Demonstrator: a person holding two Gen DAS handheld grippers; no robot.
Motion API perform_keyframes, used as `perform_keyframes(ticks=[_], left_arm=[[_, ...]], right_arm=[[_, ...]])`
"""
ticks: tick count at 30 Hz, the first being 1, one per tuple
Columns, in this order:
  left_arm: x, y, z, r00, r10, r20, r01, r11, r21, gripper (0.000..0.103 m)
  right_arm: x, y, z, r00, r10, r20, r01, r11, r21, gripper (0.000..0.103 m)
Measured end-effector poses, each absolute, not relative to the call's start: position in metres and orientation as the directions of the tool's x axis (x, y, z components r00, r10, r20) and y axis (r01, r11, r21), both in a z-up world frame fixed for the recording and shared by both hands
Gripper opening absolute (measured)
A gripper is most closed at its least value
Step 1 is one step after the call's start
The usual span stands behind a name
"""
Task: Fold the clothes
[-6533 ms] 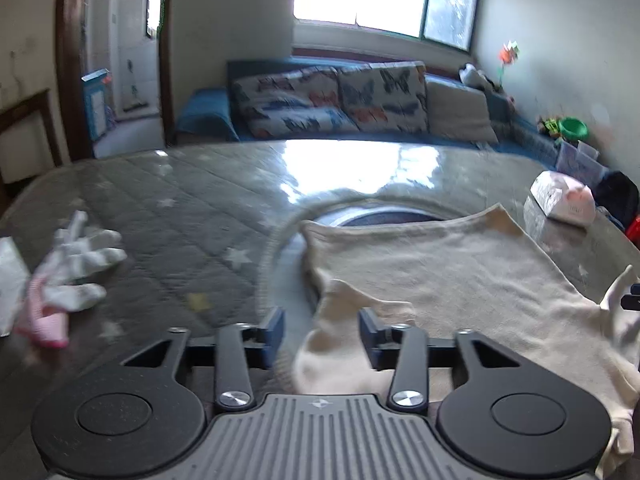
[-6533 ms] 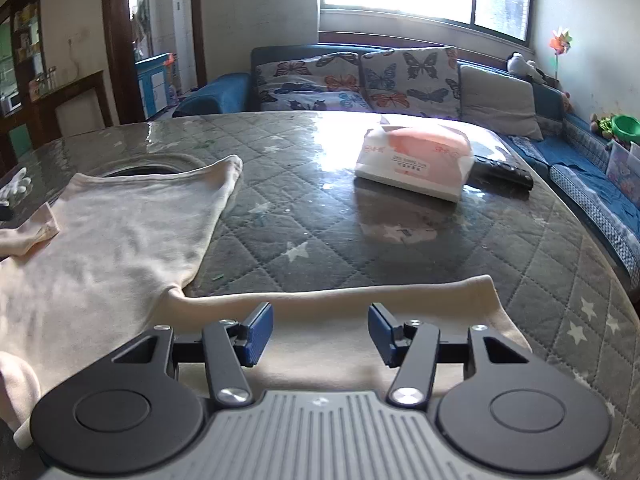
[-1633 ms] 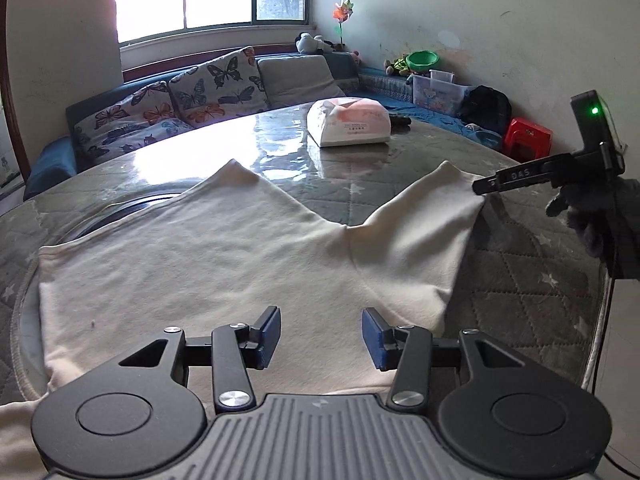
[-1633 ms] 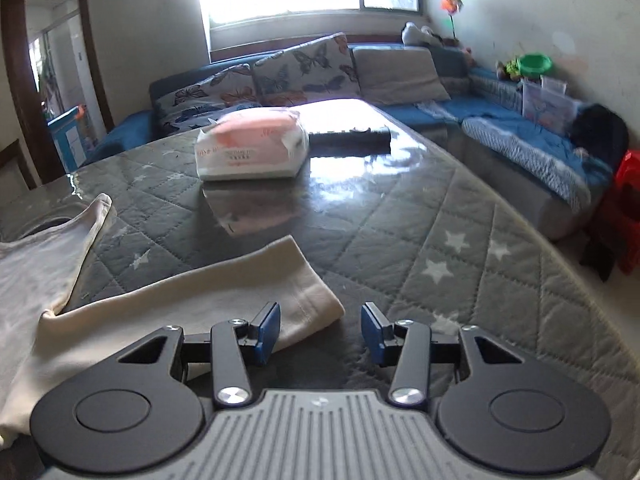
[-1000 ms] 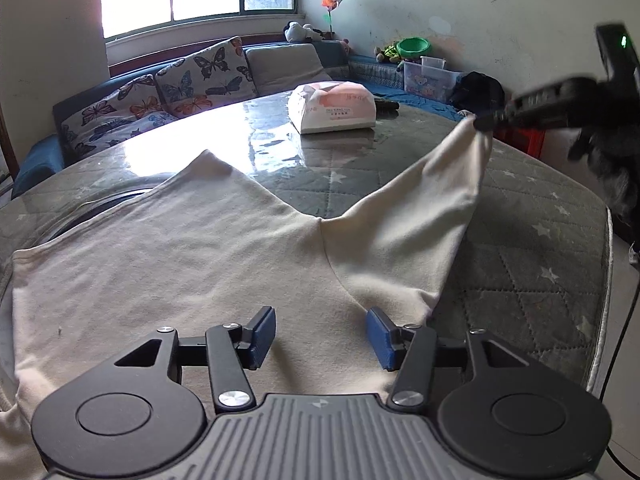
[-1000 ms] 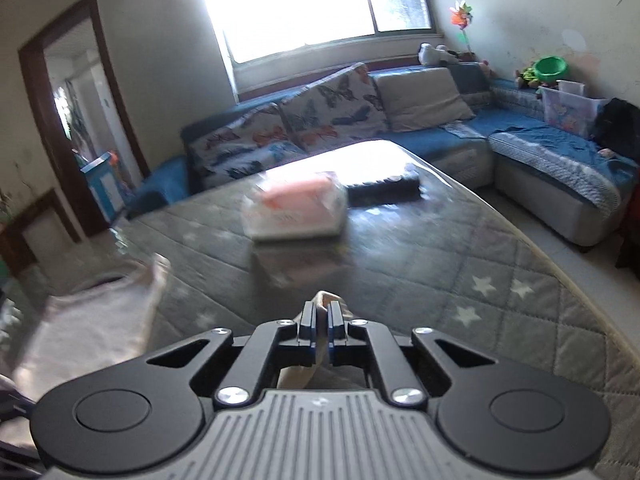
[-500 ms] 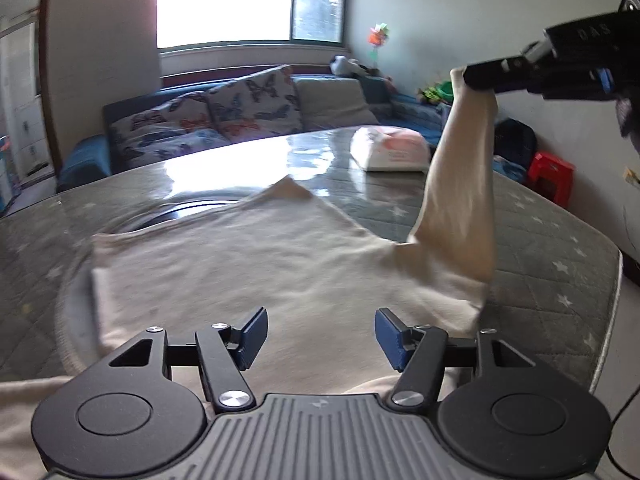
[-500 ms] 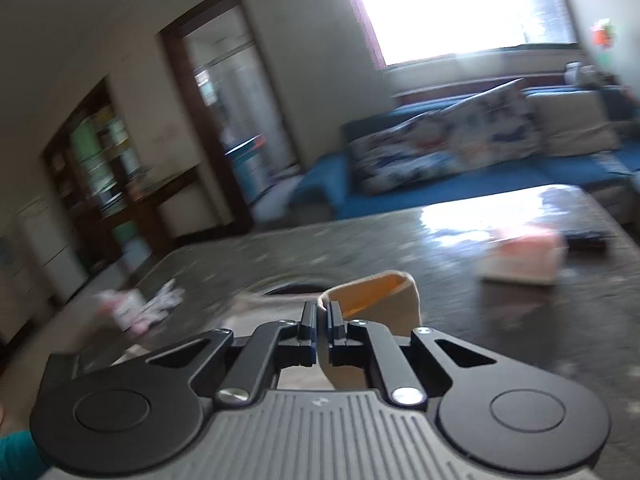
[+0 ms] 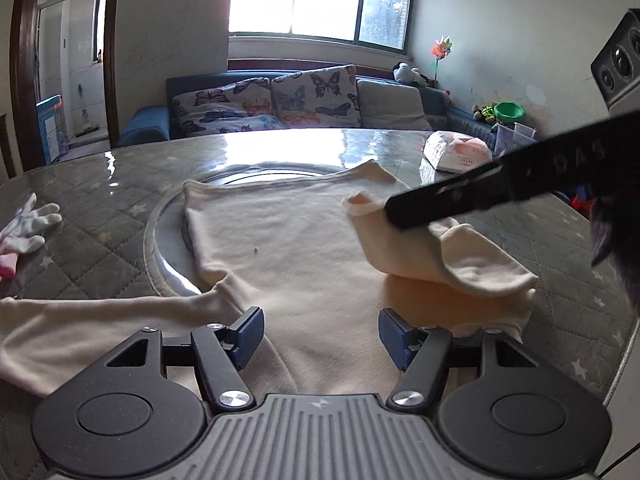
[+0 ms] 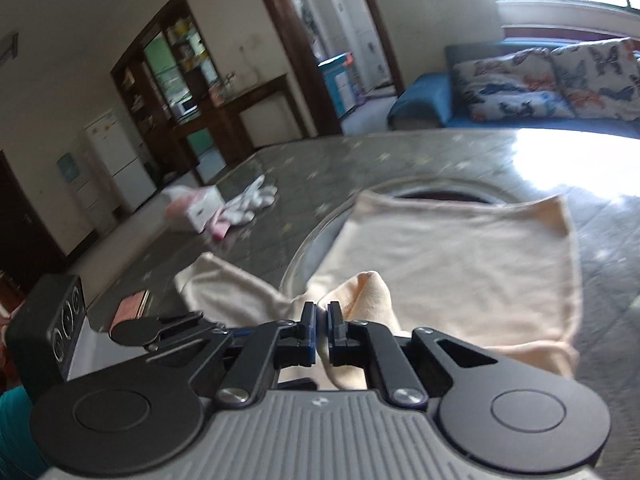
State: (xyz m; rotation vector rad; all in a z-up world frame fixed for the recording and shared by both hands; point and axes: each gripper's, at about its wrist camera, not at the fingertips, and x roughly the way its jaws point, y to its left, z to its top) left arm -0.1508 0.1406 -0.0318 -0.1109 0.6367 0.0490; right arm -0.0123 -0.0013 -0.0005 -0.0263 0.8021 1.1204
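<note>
A cream long-sleeved shirt (image 9: 288, 248) lies flat on the round quilted table (image 9: 100, 208). Its right sleeve (image 9: 452, 256) is folded back over the body. My right gripper (image 10: 321, 330) is closed on that sleeve's cuff (image 10: 370, 286), and its jaws are just opening with the cloth between the pads. In the left wrist view it shows as a black finger (image 9: 480, 196) reaching in from the right, low over the shirt. My left gripper (image 9: 320, 336) hovers over the shirt's near hem, its jaws opening and gripping nothing. The left sleeve (image 9: 100, 320) stretches out to the left.
A glass turntable (image 9: 168, 240) lies partly under the shirt. A white glove (image 9: 30, 226) lies at the left and a tissue pack (image 9: 456, 154) at the far right. The table's edge (image 9: 624, 344) curves close on the right. A sofa (image 9: 280, 104) stands beyond.
The right gripper lifted the right sleeve off the table's right side, swung it leftward and lowered it over the shirt's body. The left gripper's jaws widened and its view swung left.
</note>
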Motion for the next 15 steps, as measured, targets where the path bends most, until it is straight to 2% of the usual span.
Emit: perform_keyframes(ticks=[5,8,15], left_arm=[[-0.152,0.144,-0.031,0.8,0.019,-0.6,-0.091,0.992,-0.091,0.067],[-0.155,0.147,-0.027,0.807,0.026,-0.59,-0.102,0.99,-0.096,0.067],[-0.153,0.138,-0.012,0.841,-0.016,-0.541,-0.049,0.993,-0.106,0.065]], right_arm=[[-0.017,-0.007,0.0,0.185,0.799,-0.573,-0.818,0.448,0.361,0.019],[-0.016,-0.027,0.005,0.231,0.781,-0.58,-0.829,0.471,0.304,0.02],[-0.001,-0.095,-0.02,0.361,0.651,-0.667,-0.765,0.616,0.187,0.021]])
